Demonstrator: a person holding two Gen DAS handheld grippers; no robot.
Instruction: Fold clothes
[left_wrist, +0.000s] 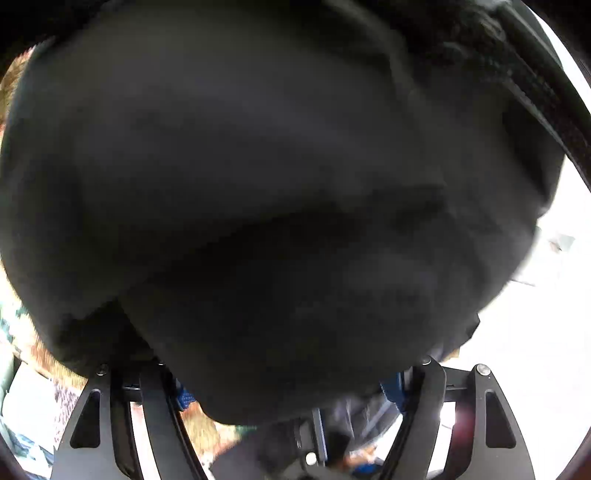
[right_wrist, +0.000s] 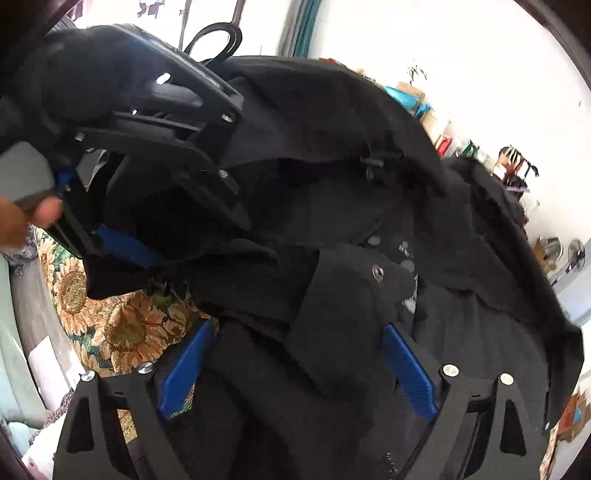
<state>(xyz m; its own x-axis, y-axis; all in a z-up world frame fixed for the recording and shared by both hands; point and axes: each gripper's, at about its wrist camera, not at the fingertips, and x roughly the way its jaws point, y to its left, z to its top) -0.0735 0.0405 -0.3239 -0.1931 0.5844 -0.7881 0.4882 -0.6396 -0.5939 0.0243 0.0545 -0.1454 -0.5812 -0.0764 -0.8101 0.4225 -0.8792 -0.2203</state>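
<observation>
A black garment with snap buttons hangs bunched in the air. In the left wrist view it fills nearly the whole frame and drapes over my left gripper, hiding most of its blue pads. In the right wrist view my left gripper shows at upper left, its blue pad pinching a fold of the cloth. My right gripper has its blue fingers spread wide, with black cloth lying between them.
A sunflower-patterned cover lies below at the left. A cluttered shelf with small items stands by the bright white wall at the right. A standing fan is at the far right.
</observation>
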